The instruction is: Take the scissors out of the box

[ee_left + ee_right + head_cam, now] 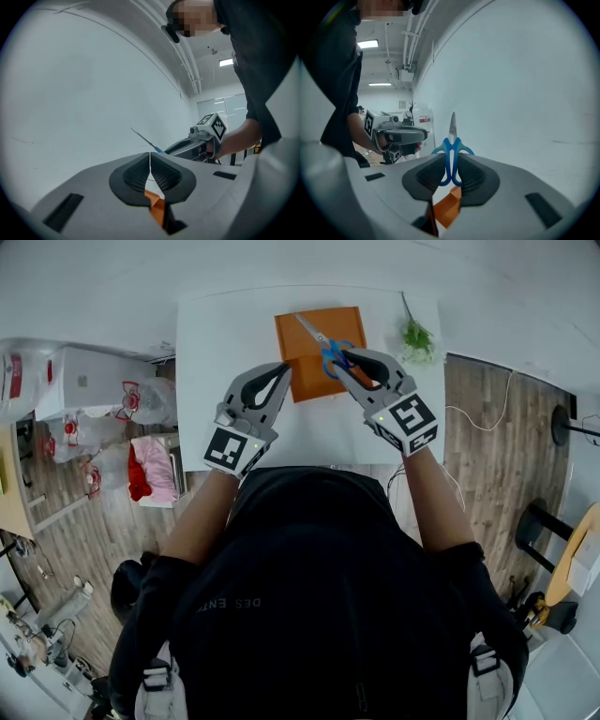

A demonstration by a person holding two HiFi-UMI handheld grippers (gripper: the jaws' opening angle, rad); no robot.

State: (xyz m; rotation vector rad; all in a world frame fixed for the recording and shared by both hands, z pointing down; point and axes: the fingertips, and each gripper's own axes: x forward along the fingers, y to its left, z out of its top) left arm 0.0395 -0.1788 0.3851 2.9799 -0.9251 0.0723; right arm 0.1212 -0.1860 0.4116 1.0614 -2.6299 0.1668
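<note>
Right gripper (pixel 345 357): jaws clamped on the blue handles of the scissors (pixel 323 345). In the right gripper view the two handle loops sit between the pads, and the closed blades stand straight out ahead of the jaw tips against the pale wall. From the head view the blades point up and to the left, over the upper part of the orange box (pixel 309 381).

The scissors are lifted and do not touch the box. In the right gripper view the box (pixel 449 206) shows only through the gap below the handles.

Left gripper (pixel 281 368): jaws together, tips meeting, nothing between them. It is held just beside the left edge of the box, well apart from the scissors. Its own view shows a corner of the box (pixel 157 206) beneath the closed jaws, with the right gripper and the thin scissor blade (pixel 143 137) beyond.

The box lies flat on the white table (pixel 225 343). A small green plant (pixel 417 337) stands to the right of it, apart from both grippers.
</note>
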